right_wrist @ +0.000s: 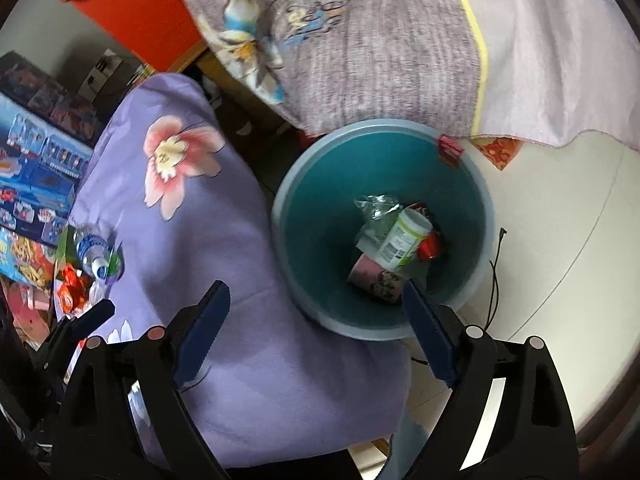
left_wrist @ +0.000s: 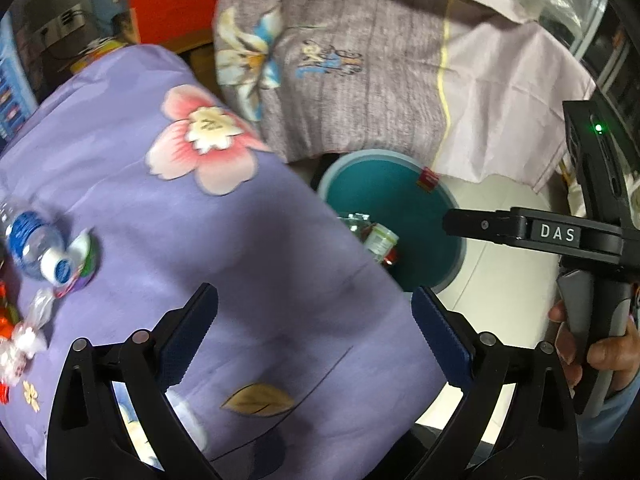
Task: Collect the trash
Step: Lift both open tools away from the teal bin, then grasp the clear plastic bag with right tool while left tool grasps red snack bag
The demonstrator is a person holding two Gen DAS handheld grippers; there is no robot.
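Observation:
A teal bin [right_wrist: 320, 184] stands on the floor beside a surface covered with purple flowered cloth [right_wrist: 224, 240]. Inside the bin lie a white-and-green tub [right_wrist: 404, 240], a pink packet [right_wrist: 376, 280], crumpled clear plastic [right_wrist: 376, 208] and something red [right_wrist: 430, 248]. My right gripper [right_wrist: 314, 300] hangs open and empty over the bin's near rim. My left gripper [left_wrist: 316, 320] is open and empty above the purple cloth [left_wrist: 280, 240]. On the cloth's left lie a clear water bottle [left_wrist: 32, 244] with a blue label, a torn lid [left_wrist: 86, 264] and several wrappers [left_wrist: 28, 332].
A grey-lilac flowered sheet [right_wrist: 380, 60] drapes over furniture behind the bin. White floor tiles [right_wrist: 560, 240] with a thin black cable [right_wrist: 494, 276] lie to the bin's right. Toy boxes [right_wrist: 36, 168] are stacked at far left. A hand [left_wrist: 600, 352] grips the right gripper's handle.

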